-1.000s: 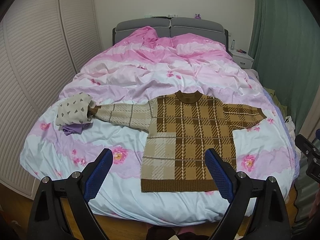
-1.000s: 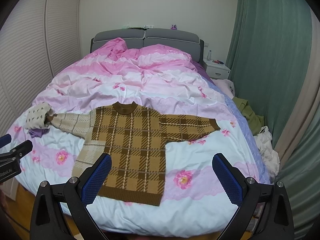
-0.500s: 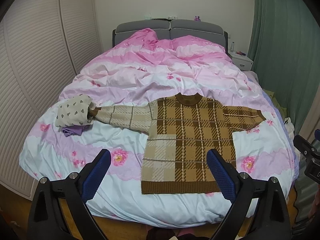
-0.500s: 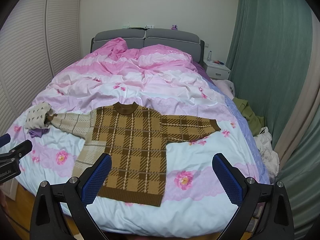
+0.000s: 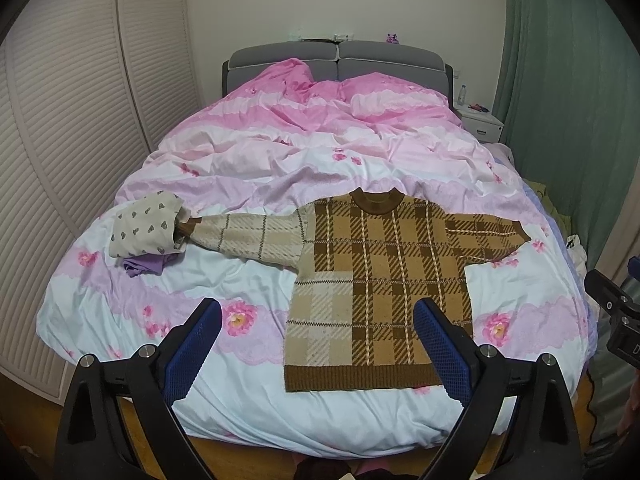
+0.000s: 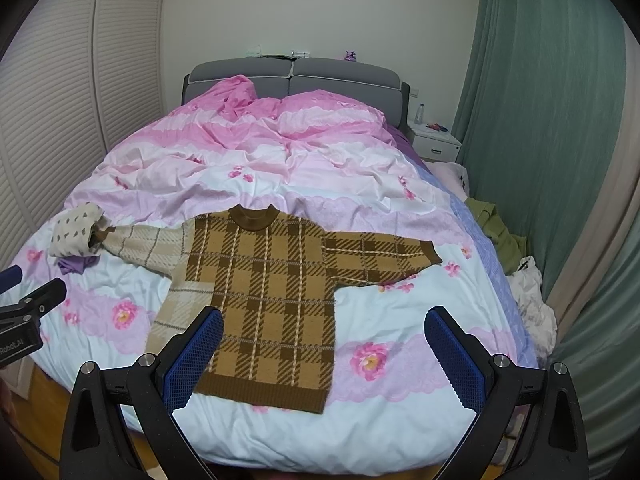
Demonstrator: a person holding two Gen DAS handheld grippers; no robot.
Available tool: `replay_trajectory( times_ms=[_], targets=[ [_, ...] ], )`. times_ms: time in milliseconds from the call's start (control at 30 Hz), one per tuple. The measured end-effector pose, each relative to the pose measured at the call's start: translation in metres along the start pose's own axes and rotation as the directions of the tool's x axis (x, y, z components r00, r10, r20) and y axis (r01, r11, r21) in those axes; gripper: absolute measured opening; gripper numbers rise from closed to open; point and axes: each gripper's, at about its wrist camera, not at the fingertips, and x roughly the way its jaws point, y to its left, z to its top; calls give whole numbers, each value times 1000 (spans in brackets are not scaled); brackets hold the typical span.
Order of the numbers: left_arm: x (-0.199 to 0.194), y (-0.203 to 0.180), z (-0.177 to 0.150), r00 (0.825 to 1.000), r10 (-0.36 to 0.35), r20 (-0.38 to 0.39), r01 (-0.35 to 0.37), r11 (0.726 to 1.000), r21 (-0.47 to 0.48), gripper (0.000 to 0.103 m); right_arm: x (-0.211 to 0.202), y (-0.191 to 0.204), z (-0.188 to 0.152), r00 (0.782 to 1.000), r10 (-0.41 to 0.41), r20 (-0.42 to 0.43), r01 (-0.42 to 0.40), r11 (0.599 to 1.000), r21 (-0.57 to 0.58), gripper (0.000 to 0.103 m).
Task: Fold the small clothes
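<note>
While the plaid sweater (image 5: 384, 280) lies flat on the bed (image 5: 248, 412), the left tool (image 5: 320, 352) and right tool (image 6: 324, 356) hover wide open, empty. Its pale sleeve (image 5: 252, 236) touches a folded stack (image 5: 146, 230); lifting it could likely topple that pile.

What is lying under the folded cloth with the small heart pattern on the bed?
Under the heart-print cloth a purple garment sticks out at the near edge. The cuff of the plaid sweater reaches its side. How far the purple garment extends beneath is covered.
</note>
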Motion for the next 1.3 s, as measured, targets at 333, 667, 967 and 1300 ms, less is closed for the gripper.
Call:
replay_trajectory(
  times_ms=[333,667,967,1300],
  targets=[
    [7,0,6,1000,-12,5,12,1000,13,98,1,1,0,1000,-4,1,4,1000,4,102],
    [41,17,35,996,-76,-35,79,993,88,99,19,21,9,999,-45,-28,46,998,35,102],
    [81,2,57,983,-158,-90,169,978,125,99,46,29,24,986,-155,-66,159,986,53,102],
    [126,-89,95,976,-188,-106,196,978,66,99,95,-33,46,979,-185,-83,190,980,57,102]
  ],
)
